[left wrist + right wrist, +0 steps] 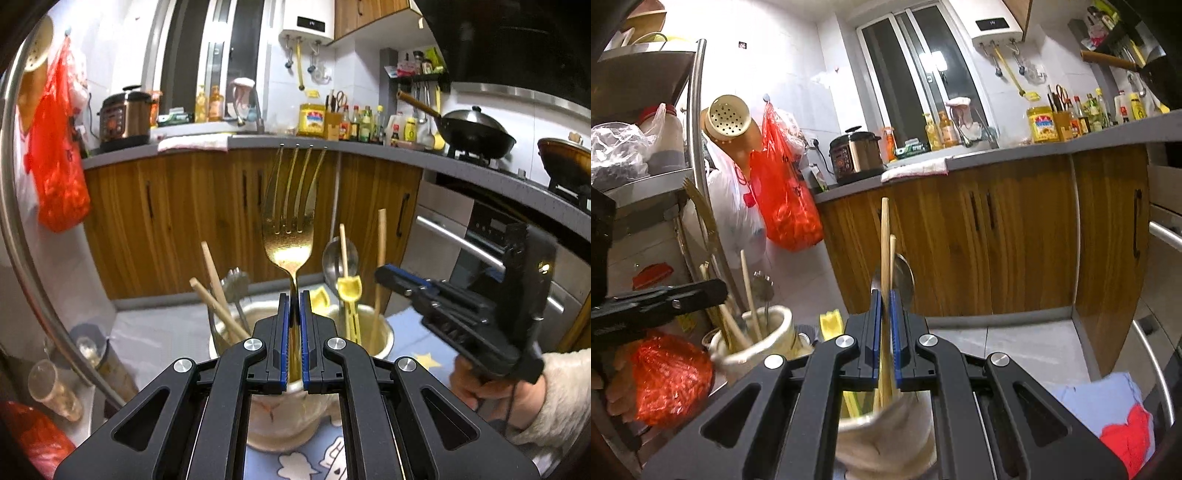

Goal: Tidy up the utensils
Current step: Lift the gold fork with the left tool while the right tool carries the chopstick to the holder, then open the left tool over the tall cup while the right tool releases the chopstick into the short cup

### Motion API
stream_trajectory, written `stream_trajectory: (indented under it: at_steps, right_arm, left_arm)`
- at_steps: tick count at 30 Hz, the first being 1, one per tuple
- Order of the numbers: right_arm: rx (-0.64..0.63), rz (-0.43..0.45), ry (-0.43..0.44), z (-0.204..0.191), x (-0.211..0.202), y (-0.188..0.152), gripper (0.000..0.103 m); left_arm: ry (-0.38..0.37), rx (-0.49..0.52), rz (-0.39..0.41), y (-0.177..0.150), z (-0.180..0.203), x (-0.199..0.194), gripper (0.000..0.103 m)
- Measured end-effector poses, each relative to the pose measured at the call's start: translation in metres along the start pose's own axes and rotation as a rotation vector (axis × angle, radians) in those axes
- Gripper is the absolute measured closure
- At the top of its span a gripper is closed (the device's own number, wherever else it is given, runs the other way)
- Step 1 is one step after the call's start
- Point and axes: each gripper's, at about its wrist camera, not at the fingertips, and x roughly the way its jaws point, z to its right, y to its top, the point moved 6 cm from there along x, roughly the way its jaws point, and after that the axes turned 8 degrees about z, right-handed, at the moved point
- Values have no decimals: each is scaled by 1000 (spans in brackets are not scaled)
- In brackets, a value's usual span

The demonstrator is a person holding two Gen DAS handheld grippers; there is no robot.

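Left gripper (294, 295) clamps the gold fork (289, 236) upright, prongs up, above the crowded cup (384, 336). Right gripper (885, 295) pinches a vertical chopstick (884, 243).

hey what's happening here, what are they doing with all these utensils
A person is sorting utensils with a gripper in each hand. The left gripper is shut on a gold fork, held upright above a white holder that already has chopsticks and a spoon. The right gripper is clamped on a wooden chopstick standing in a holder just below it.
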Motion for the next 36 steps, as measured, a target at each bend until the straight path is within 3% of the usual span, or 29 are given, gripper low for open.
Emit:
stream_trajectory:
  at_steps: [10, 19, 26, 36]
  right_arm:
    - [-27, -50, -13, 0, -2, -4, 98]
    - [32, -99, -28, 11, 9, -11, 97]
    - [35, -111, -37, 13, 8, -12, 90]
    - [83, -199, -103, 4, -31, -1, 85]
  left_arm:
    - [2, -14, -69, -15, 0, 23, 97]
    - [21, -11, -61, -13, 2, 37, 95]
    - [7, -49, -49, -9, 0, 36, 67]
    - [40, -26, -52, 0, 18, -18, 53]
